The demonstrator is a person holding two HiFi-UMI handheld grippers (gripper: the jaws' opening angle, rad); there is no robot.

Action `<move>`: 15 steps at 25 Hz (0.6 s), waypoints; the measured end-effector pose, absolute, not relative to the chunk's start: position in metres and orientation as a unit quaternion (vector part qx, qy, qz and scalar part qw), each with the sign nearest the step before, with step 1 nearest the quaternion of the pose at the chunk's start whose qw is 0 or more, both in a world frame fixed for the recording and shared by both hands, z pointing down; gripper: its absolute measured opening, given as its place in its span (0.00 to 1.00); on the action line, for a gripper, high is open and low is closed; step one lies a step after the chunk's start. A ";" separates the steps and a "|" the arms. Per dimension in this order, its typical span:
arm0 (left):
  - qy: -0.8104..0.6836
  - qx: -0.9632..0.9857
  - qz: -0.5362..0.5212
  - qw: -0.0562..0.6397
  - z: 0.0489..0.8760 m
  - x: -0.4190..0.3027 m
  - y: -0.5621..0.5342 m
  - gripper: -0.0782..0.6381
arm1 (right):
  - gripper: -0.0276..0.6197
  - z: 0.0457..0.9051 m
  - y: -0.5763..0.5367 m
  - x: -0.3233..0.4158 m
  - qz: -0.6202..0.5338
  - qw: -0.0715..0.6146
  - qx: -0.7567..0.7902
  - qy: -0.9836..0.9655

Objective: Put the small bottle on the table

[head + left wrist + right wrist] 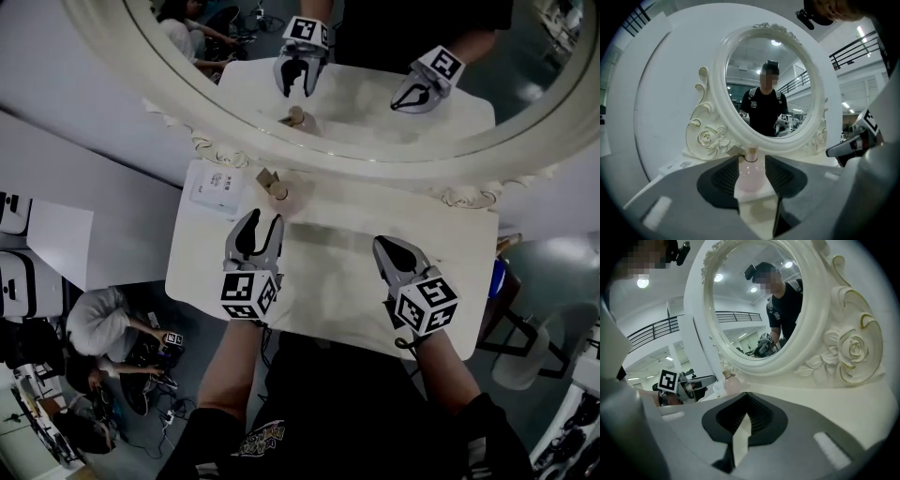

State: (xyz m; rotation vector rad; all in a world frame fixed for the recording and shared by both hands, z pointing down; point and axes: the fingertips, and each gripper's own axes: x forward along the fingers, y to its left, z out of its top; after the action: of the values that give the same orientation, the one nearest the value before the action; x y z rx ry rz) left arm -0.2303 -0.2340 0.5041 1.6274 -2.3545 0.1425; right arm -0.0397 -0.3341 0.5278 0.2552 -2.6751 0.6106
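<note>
The bottle point(751, 172) stands upright on the table point(375, 220), just in front of the mirror point(394, 159) foot, towards the table's left side. It is small and pink, with a round belly, a narrow neck with a dark band and a pale stopper.

Handling, as judged: it looks like glass, so light, rigid, smooth and breakable. The belly is curved and may slip out of flat pads. Take hold across the widest part of the belly, low down, with moderate force. Do not grip the neck or stopper. The base looks small, so a sideways knock could tip it.

Left gripper point(263, 228): jaws wide apart, holding nothing. It points forward at the bottle. From above, the bottle lies just beyond the jaw tips, and in the left gripper view it lines up with the gap between the pads. No contact is visible. The forearm reaches straight out from the body, with the gripper low over the table.

Right gripper point(383, 247): jaws almost together, with only a thin slit between them and nothing in it. It sits low over the right half of the table, well apart from the bottle and angled slightly inward.

A white card point(215, 184) lies near the bottle, to its left.

As judged, the placing looks done, with the bottle resting free.
</note>
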 end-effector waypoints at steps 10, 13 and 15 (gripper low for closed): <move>-0.801 0.569 0.039 0.183 0.501 -0.188 -0.141 0.11 | 0.09 0.510 -0.276 -0.079 0.197 0.186 0.042 -0.962; -0.792 0.575 0.027 0.202 0.497 -0.174 -0.118 0.11 | 0.09 0.504 -0.254 -0.087 0.192 0.186 0.036 -0.963; -0.785 0.582 0.025 0.211 0.495 -0.165 -0.103 0.11 | 0.09 0.500 -0.238 -0.091 0.190 0.184 0.036 -0.964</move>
State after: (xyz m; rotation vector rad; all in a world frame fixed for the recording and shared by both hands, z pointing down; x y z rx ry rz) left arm -0.1649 -0.1030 0.4946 1.6190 -2.1810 0.0703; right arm -0.0913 -0.2385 0.4996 0.1020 -2.7170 0.5364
